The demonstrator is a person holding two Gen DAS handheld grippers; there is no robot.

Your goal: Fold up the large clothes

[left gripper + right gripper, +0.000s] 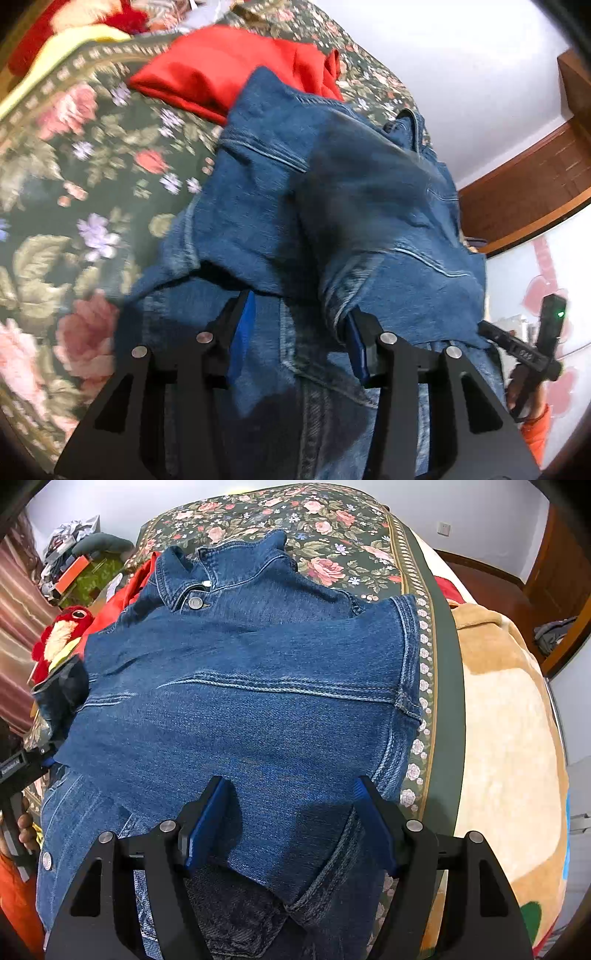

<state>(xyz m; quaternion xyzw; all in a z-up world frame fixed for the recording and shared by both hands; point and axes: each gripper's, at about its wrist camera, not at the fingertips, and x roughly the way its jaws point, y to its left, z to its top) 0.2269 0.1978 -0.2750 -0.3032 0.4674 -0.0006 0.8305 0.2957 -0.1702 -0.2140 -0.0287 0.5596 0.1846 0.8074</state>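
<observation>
A: Where's the denim jacket (240,686)?

B: Spread on the floral bed (332,528), collar (184,579) far from us, hem nearest, long seam running crosswise.

A: The grippers?

B: Right gripper (290,823) gapes open over the near hem; left gripper (299,332) is open too, denim bunched between its fingers. Red garment (229,70) lies beyond.

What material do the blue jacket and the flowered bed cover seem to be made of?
Blue jacket: apparently denim, matte, with visible twill weave, faded double-stitched seams and a metal button. Dark green flowered bed cover: probably printed woven fabric; its weave is too small to tell.
</observation>
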